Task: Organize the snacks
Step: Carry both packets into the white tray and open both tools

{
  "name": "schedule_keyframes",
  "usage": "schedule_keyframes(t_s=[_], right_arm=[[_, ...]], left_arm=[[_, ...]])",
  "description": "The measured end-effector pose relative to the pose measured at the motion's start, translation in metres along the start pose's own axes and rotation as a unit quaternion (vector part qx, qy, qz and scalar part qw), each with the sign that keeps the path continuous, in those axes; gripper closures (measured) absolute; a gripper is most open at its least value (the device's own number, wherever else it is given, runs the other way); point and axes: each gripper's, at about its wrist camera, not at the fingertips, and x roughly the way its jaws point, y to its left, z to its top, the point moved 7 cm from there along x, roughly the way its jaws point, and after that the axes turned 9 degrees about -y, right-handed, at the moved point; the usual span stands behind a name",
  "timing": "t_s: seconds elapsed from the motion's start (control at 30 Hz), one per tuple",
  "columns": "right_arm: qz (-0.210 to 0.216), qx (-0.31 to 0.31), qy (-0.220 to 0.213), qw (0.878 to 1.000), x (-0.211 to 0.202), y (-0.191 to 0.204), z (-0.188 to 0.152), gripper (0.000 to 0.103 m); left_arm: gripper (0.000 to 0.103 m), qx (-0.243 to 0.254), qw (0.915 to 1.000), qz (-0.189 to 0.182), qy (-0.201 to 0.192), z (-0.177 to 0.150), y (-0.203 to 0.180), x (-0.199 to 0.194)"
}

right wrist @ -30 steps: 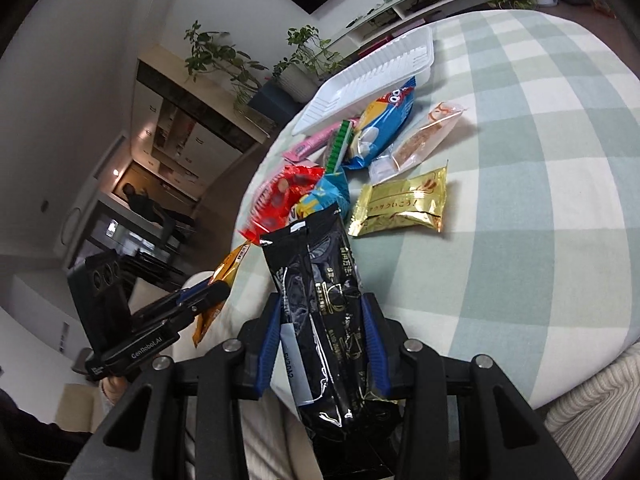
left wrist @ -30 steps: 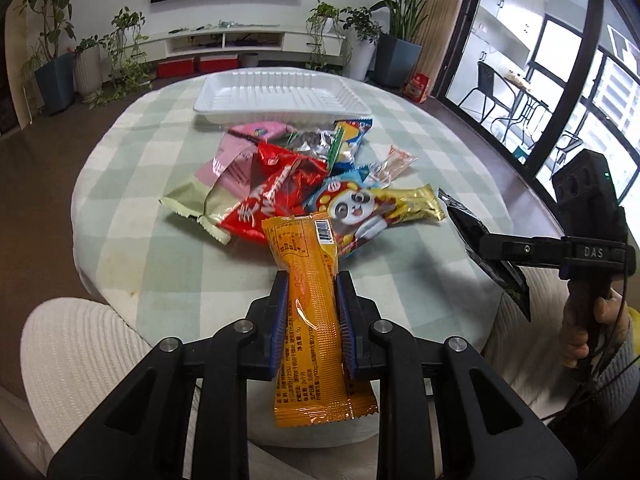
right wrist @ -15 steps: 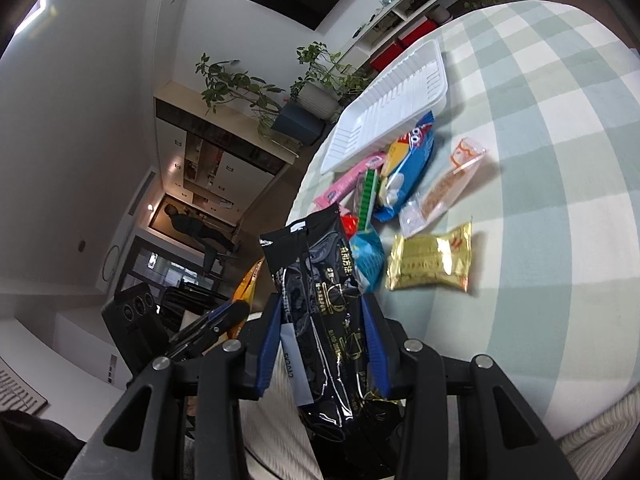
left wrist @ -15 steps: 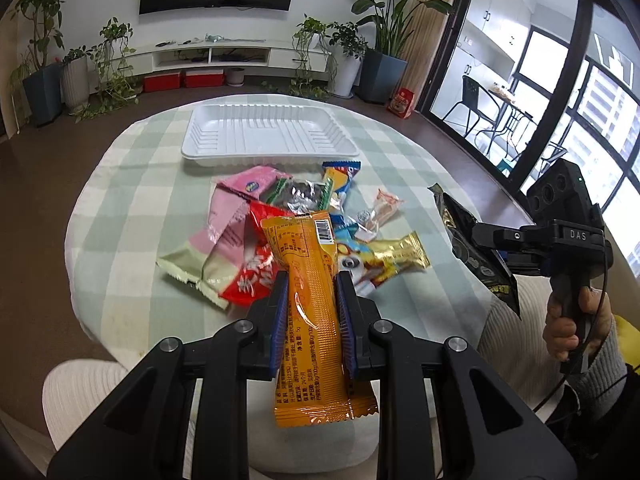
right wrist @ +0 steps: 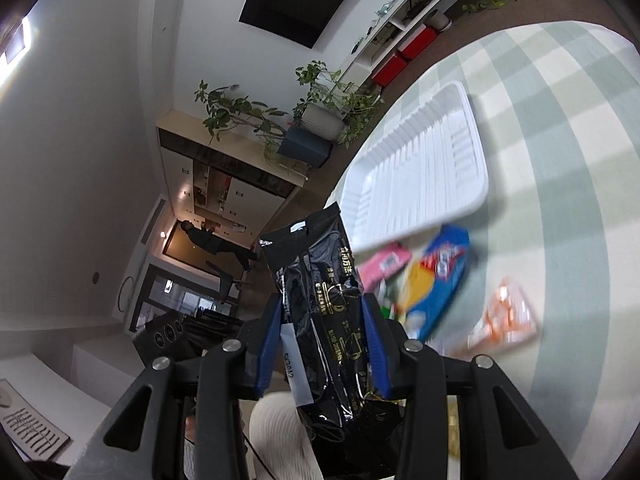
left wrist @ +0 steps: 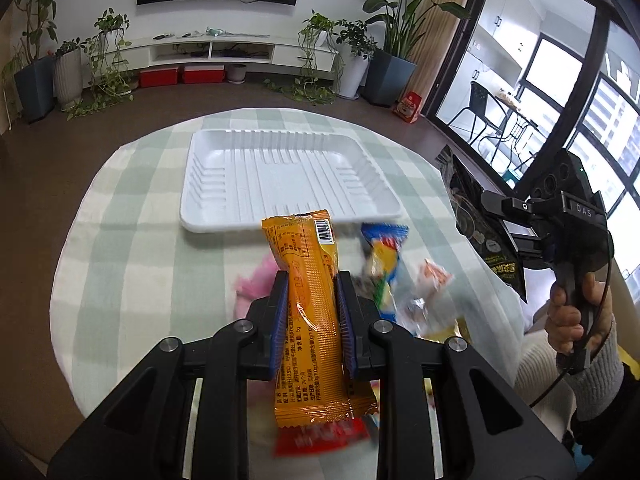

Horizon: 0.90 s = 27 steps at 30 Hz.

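Observation:
My left gripper (left wrist: 311,280) is shut on an orange snack packet (left wrist: 308,296), held above the snack pile and pointing at the empty white tray (left wrist: 280,176). My right gripper (right wrist: 322,312) is shut on a black snack packet (right wrist: 320,304), raised over the table's near edge; it also shows at the right of the left wrist view (left wrist: 476,224). Loose snacks lie on the checked tablecloth: a blue packet (right wrist: 438,276), a pink packet (right wrist: 382,262) and a clear orange-printed packet (right wrist: 504,320).
The round table with a green checked cloth (left wrist: 132,208) stands in a living room. Potted plants and a low TV shelf (left wrist: 208,48) stand behind it. A glass door with a chair (left wrist: 480,108) behind it is at the right.
Both grippers have risen and moved forward toward the tray with their packets. The snack pile now lies under and just ahead of the left gripper.

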Motion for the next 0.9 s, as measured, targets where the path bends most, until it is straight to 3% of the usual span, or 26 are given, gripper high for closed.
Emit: schedule_keyframes(t_s=[0.3, 0.5, 0.9], right_arm=[[-0.001, 0.012, -0.015, 1.000, 0.069, -0.015, 0.075, 0.061], [-0.017, 0.028, -0.017, 0.999, 0.112, -0.039, 0.106, 0.061], [-0.086, -0.027, -0.006, 0.996, 0.139, -0.075, 0.109, 0.057]], left_arm=[[0.082, 0.015, 0.9998, 0.010, 0.008, 0.065, 0.026, 0.076], [0.082, 0.018, 0.9993, 0.026, 0.022, 0.086, 0.045, 0.130], [0.078, 0.027, 0.9964, 0.072, 0.033, 0.090, 0.068, 0.196]])
